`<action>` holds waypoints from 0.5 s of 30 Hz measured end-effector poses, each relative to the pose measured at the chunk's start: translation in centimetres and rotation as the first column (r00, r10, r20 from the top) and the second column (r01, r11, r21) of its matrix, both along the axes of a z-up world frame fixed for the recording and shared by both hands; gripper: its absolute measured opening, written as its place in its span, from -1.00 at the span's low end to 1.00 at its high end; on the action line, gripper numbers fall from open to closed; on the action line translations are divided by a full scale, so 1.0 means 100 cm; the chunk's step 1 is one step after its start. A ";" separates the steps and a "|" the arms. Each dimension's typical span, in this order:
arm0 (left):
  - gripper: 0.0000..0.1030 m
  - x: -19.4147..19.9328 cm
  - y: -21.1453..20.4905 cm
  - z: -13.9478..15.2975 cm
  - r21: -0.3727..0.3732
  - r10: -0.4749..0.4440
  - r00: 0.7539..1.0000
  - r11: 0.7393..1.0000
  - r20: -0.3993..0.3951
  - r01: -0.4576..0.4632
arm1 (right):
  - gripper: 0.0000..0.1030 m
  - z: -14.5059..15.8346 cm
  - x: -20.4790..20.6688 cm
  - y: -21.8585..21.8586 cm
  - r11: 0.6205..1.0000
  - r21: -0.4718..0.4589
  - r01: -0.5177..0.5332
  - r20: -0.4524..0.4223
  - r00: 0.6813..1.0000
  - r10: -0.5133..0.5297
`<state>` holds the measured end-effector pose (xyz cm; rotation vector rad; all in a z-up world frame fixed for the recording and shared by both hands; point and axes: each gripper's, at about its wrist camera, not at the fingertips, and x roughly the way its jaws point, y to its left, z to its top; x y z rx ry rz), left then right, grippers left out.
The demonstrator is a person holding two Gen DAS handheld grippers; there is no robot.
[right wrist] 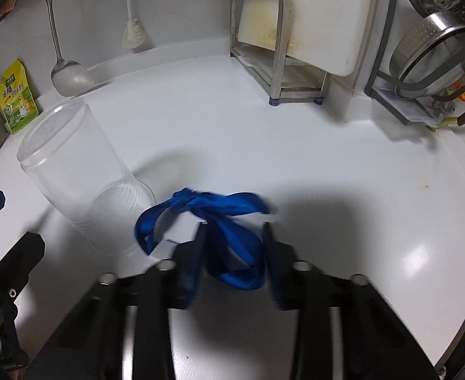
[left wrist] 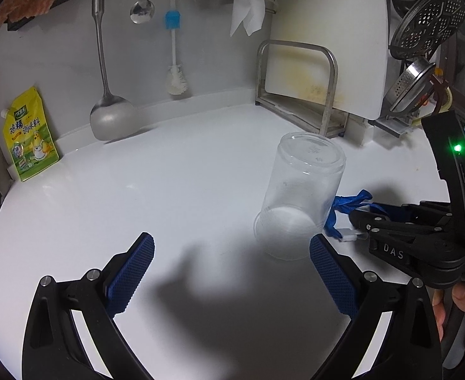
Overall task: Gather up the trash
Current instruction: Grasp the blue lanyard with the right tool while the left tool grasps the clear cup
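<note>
A clear plastic cup (left wrist: 299, 199) lies on its side on the white counter (left wrist: 169, 190), its mouth toward my left gripper; it also shows in the right wrist view (right wrist: 83, 174). My left gripper (left wrist: 232, 272) is open and empty, just in front of the cup's mouth. A knotted blue strap (right wrist: 219, 221) lies right of the cup, also seen in the left wrist view (left wrist: 346, 209). My right gripper (right wrist: 232, 253) has its jaws partly closed around the strap's loop; the frame is blurred, so contact is unclear.
A yellow seasoning pouch (left wrist: 29, 136) leans on the back wall at left. A ladle (left wrist: 112, 117), a spoon and a brush hang there. A steel rack with a white cutting board (right wrist: 295, 31) and a dish rack with a colander (right wrist: 429, 53) stand at back right.
</note>
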<state>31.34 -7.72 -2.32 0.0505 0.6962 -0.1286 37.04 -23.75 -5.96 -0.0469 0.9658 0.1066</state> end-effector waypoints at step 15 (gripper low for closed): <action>0.88 0.015 -0.033 -0.001 -0.061 -0.006 0.999 0.998 -0.032 0.005 | -0.95 0.017 -0.013 -0.063 0.974 0.197 0.110 0.053 0.991 -0.122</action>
